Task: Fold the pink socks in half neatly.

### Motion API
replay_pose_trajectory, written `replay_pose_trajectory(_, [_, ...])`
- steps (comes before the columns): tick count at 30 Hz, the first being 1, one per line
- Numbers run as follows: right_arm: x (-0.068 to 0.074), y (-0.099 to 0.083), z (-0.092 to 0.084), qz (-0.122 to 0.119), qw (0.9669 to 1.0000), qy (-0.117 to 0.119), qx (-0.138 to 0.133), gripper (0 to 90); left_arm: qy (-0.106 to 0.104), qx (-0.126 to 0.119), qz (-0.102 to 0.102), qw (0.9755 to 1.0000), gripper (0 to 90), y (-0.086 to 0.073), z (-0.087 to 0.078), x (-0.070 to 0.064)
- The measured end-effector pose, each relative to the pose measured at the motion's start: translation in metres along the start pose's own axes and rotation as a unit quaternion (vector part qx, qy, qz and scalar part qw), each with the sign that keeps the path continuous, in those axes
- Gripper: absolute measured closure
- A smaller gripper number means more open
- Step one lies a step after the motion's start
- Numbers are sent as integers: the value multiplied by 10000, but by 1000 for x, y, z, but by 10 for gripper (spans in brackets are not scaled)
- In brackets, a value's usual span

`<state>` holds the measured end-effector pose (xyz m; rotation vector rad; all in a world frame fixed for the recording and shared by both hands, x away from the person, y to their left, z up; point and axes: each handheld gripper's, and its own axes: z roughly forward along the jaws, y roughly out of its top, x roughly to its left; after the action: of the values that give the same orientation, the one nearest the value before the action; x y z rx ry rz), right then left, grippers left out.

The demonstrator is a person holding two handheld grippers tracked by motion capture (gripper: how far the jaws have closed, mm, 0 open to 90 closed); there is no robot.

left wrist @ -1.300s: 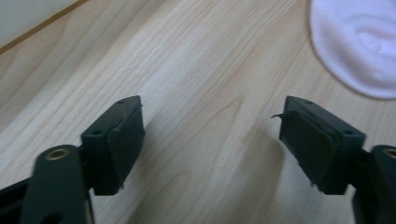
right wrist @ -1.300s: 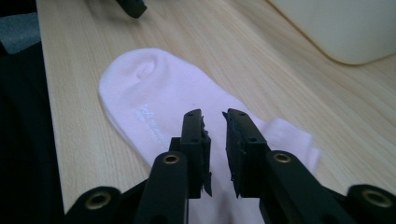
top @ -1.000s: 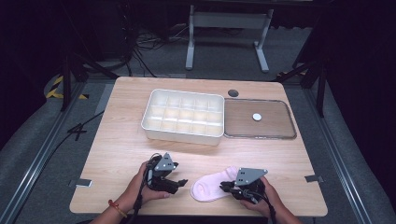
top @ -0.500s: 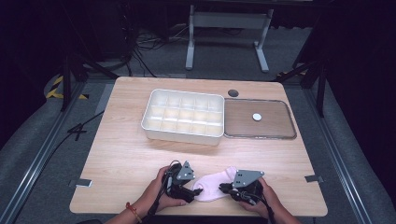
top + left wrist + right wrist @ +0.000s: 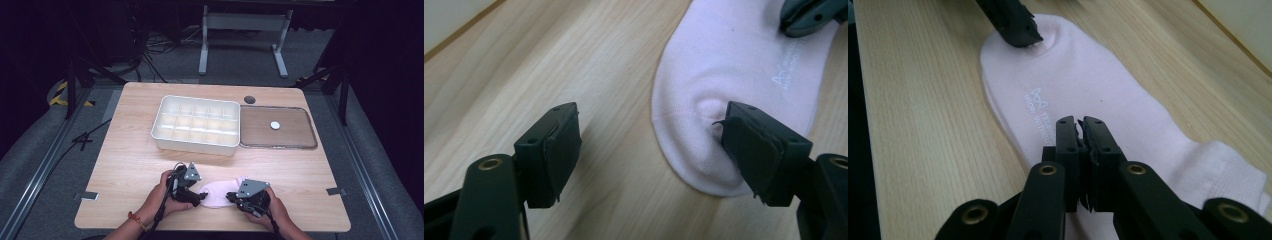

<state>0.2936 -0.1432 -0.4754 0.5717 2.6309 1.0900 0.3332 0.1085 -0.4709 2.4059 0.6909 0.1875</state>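
Observation:
A pale pink sock [image 5: 217,195] lies flat on the wooden table near its front edge. My left gripper [image 5: 200,196] sits at the sock's toe with its jaws open and they have just been opening. In the left gripper view, the left gripper [image 5: 649,145] has the toe edge of the sock [image 5: 724,75] between its jaws, and the right-hand pad touches the fabric. My right gripper [image 5: 231,196] rests on the middle of the sock, jaws shut together. In the right gripper view, the right gripper [image 5: 1080,125] lies on the sock [image 5: 1088,85] beside its white print.
A white compartment tray [image 5: 192,145] stands at mid-table. To its right lies a flat clear lid [image 5: 260,130] with a white disc [image 5: 274,125] on it. A dark round hole [image 5: 249,99] sits behind them. The table's front edge runs just below both hands.
My left gripper has moved right to the sock's toe. The right gripper has shifted slightly left on the sock.

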Motion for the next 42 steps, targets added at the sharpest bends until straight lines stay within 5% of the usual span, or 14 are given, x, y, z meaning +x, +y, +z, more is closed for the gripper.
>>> replay_pose_trajectory(7, [-2, 12, 7, 29, 10000, 45, -35, 824, 23, 58, -45, 10000, 243, -2, -3, 7])
replay_pose_trajectory(13, [-7, 9, 14, 316, 9991, 228, -148, 850, 87, 147, -121, 9998, 256, 2, -2, 6])
replay_pose_trajectory(19, [-5, 10, 14, 196, 9996, 159, -149, 850, 62, 83, -144, 9998, 327, 2, -2, 4])
replay_pose_trajectory(22, [-6, 9, 15, 192, 9995, 175, -176, 850, 56, 47, -113, 9999, 371, 3, -2, 1])
replay_pose_trajectory(26, [-3, 11, 15, 81, 9998, 109, -122, 849, -193, 91, 112, 9997, 581, 3, -5, -3])
replay_pose_trajectory(33, [-2, 11, 14, 29, 9999, 72, -129, 846, -406, 50, 54, 9991, 790, 3, -5, -6])
replay_pose_trajectory(40, [-6, 9, 15, 82, 9996, 195, -189, 843, -428, -226, -242, 9985, 822, -2, -7, -5])
replay_pose_trajectory(42, [-5, 9, 15, 56, 9997, 151, -175, 843, -436, -265, -188, 9985, 825, -1, -9, -5])
